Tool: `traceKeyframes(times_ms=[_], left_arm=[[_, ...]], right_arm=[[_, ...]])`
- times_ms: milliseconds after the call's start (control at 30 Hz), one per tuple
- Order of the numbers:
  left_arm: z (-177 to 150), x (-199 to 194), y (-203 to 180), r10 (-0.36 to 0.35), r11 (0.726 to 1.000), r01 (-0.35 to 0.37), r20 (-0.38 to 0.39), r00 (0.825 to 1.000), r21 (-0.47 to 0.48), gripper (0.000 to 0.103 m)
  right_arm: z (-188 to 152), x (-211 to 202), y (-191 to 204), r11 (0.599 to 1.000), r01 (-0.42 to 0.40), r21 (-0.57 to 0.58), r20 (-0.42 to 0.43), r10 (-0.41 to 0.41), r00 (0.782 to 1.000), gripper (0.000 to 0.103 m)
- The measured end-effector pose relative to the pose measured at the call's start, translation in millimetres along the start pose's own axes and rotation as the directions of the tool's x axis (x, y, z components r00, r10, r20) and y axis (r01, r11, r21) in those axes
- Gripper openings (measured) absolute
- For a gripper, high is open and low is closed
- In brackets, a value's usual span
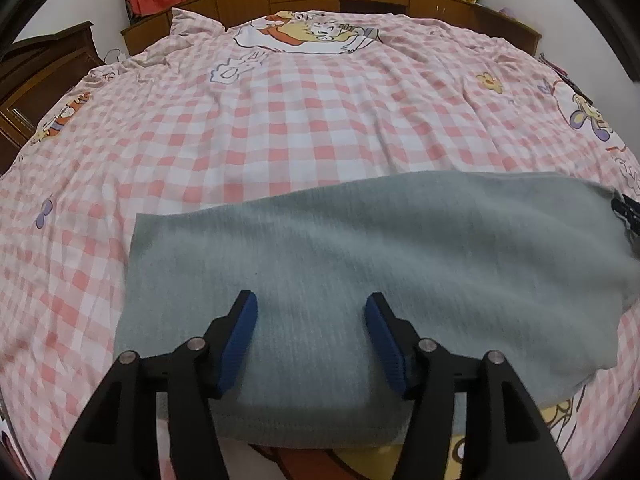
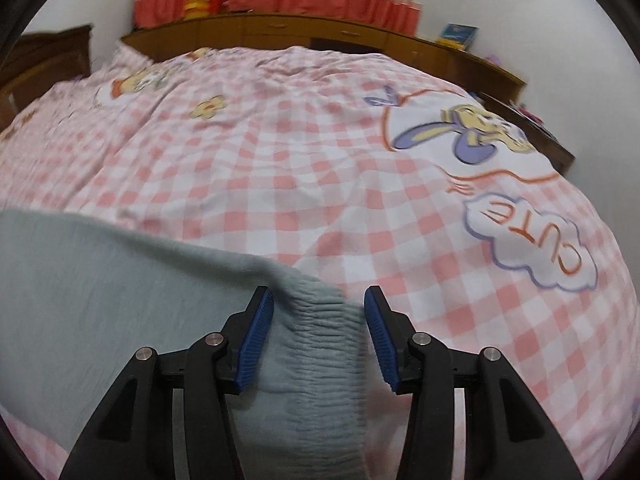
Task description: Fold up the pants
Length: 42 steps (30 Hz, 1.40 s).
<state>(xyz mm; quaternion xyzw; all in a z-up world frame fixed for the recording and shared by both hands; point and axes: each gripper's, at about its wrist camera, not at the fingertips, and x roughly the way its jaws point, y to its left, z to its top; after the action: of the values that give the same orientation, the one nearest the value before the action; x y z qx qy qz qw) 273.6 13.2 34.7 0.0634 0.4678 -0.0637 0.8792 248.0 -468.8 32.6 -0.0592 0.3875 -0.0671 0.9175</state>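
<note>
I see the soft grey-green pants (image 1: 360,256) lying flat near me on the pink checked bed cover (image 1: 280,128). My left gripper (image 1: 311,308) is open above them. My right gripper (image 2: 319,304) is open around the ribbed waistband (image 2: 320,344).

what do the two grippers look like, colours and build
Both look alike. The left gripper and right gripper each have two matte black angular fingers with triangular cut-outs, round silver pivot pins at the joints, and ribbed blue pads on the inner faces. No cables, markings, hands or sleeves show.
</note>
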Motion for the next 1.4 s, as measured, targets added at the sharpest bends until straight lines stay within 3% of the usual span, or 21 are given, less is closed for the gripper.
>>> traceKeyframes(times_ms=[167, 200, 233, 333, 433, 567, 700, 833, 1000, 1100, 1267, 1400], left_arm=[[-3.3, 0.6, 0.0, 0.004, 1.000, -0.004, 0.012, 1.000, -0.003, 0.063], [-2.9, 0.3, -0.1, 0.004, 1.000, -0.004, 0.011, 1.000, -0.004, 0.063], [-1.5, -0.1, -0.4, 0.004, 1.000, -0.004, 0.009, 1.000, -0.001, 0.063], [11.9, -3.3, -1.9, 0.019, 1.000, -0.019, 0.030, 0.999, 0.019, 0.063], [25.7, 1.4, -4.2, 0.033, 0.999, -0.034, 0.032, 0.999, 0.029, 0.068], [27.8, 26.3, -2.3, 0.074, 0.997, -0.074, -0.001, 0.997, 0.026, 0.069], [18.5, 41.9, 13.5, 0.026, 0.998, -0.026, 0.005, 1.000, -0.051, 0.076], [18.3, 31.1, 13.1, 0.036, 0.998, -0.036, 0.007, 0.999, -0.044, 0.075], [5.5, -10.8, -0.5, 0.012, 1.000, -0.012, 0.062, 0.998, -0.004, 0.075], [-9.9, -28.5, -4.1, 0.011, 1.000, -0.011, 0.051, 0.999, 0.009, 0.075], [-38.3, -61.2, -2.9, 0.029, 0.999, -0.024, 0.104, 0.994, -0.047, 0.075], [-52.1, -67.0, -9.9, 0.008, 0.999, -0.002, 0.135, 0.991, -0.045, 0.075]], right_arm=[[-3.4, 3.1, 16.4, 0.998, 0.027, -0.056, 0.024, -0.026, 0.999, 0.048], [-3.9, 2.4, 17.9, 0.998, 0.039, -0.053, 0.039, -0.037, 0.999, 0.040], [-4.3, 0.0, 18.3, 0.998, 0.052, -0.046, 0.060, -0.049, 0.997, 0.024], [-2.5, -11.4, 14.5, 0.995, 0.098, -0.023, 0.106, -0.095, 0.990, 0.024], [5.4, -19.1, 6.7, 0.978, 0.207, -0.024, 0.129, -0.202, 0.971, 0.024], [11.9, 3.8, -11.1, 0.979, 0.201, 0.023, 0.027, -0.202, 0.979, 0.024], [0.6, 36.9, -10.9, 0.977, 0.211, 0.020, -0.064, -0.209, 0.976, 0.025], [3.3, 36.7, -2.4, 0.970, 0.242, -0.037, -0.066, -0.244, 0.968, 0.028], [4.7, -1.9, -0.3, 0.964, 0.264, -0.035, -0.012, -0.264, 0.964, 0.035], [-4.3, -33.1, 7.1, 0.972, 0.232, -0.024, 0.026, -0.231, 0.972, 0.048], [-28.0, -67.4, 25.8, 0.988, 0.151, -0.040, 0.012, -0.150, 0.989, 0.049], [-46.1, -90.6, 50.7, 1.000, 0.014, -0.017, 0.008, -0.014, 1.000, 0.049]])
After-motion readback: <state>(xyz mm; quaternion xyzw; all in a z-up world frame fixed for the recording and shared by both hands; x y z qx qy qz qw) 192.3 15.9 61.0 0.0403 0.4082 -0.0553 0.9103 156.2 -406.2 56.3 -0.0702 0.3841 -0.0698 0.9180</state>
